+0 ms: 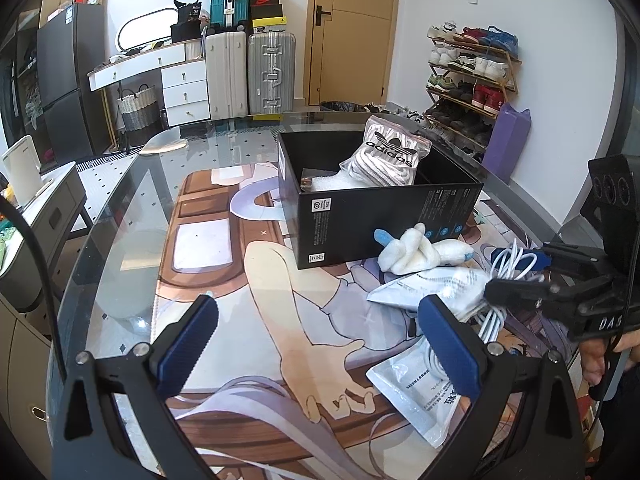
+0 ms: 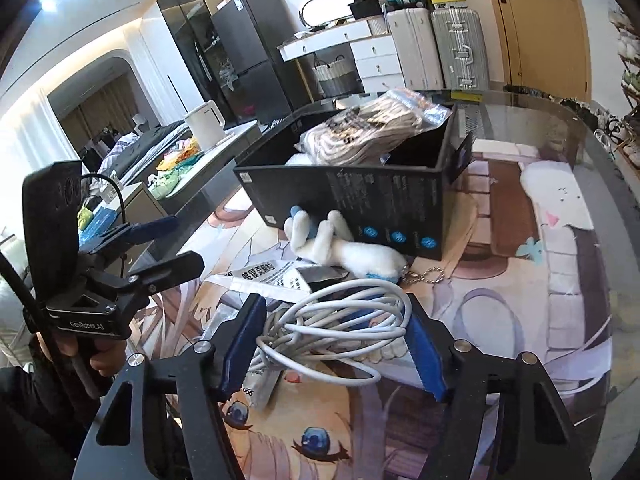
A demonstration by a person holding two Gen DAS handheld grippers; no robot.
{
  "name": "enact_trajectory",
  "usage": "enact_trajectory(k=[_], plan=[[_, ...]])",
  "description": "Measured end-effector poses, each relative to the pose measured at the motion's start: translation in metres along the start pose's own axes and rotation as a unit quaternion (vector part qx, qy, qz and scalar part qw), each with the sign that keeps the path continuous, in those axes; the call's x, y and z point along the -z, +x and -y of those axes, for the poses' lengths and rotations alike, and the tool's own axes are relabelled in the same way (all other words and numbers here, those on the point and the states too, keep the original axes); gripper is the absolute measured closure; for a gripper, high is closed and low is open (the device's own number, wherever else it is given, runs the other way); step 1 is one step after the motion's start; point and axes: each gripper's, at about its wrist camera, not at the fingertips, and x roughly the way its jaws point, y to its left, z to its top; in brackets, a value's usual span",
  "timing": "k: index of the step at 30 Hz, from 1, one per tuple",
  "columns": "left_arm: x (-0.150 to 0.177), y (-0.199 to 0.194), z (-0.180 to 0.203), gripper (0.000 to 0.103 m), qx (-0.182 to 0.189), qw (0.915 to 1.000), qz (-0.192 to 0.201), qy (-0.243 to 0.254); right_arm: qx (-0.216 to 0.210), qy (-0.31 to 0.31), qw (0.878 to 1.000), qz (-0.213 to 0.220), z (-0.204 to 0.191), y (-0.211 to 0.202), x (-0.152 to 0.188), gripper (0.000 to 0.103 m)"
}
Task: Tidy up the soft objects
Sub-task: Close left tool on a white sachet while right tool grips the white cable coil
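The right gripper (image 2: 334, 346) has its jaws closed on a coiled white cable (image 2: 340, 320), near a white plush toy (image 2: 352, 252) touching an open black cardboard box (image 2: 360, 196).

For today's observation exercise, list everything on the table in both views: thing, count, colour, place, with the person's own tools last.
box: one, black, open, mid-table
sock pack: one, white and black, inside box
plush toy: one, white and blue, against box front
cable coil: one, white, between right gripper's pads
foil packets: at least two, white, near the cable
mat: one, printed, covering the table
left gripper: one, black with blue pads, open
right gripper: one, black with blue pads, around the cable
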Motion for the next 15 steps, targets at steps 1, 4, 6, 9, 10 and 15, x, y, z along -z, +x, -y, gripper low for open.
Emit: enact_trajectory(k=[1,4,6,9,10,15], plan=[[0.0,0.0,0.0,0.002,0.0,1.0,0.0,0.0,-0.003,0.004,1.0,0.002,0.002,-0.002,0.0,0.039],[0.0,0.0,0.0,0.002,0.001,1.0,0.0,0.0,0.002,0.012,1.0,0.013,0.01,-0.008,-0.002,0.039],[0.0,0.0,0.0,0.002,0.001,1.0,-0.001,0.001,0.003,0.014,1.0,0.018,0.014,-0.012,-0.002,0.039],[0.0,-0.001,0.001,0.002,0.007,1.0,-0.003,0.004,0.008,0.022,0.999,0.024,0.024,-0.018,-0.003,0.039],[0.0,-0.001,0.002,0.002,0.011,0.9999,-0.005,0.007,0.012,0.024,0.999,0.025,0.027,-0.02,-0.003,0.039],[0.004,-0.001,0.012,0.002,0.044,0.9984,-0.02,0.029,0.028,0.052,0.998,0.027,0.048,-0.026,-0.001,0.039]])
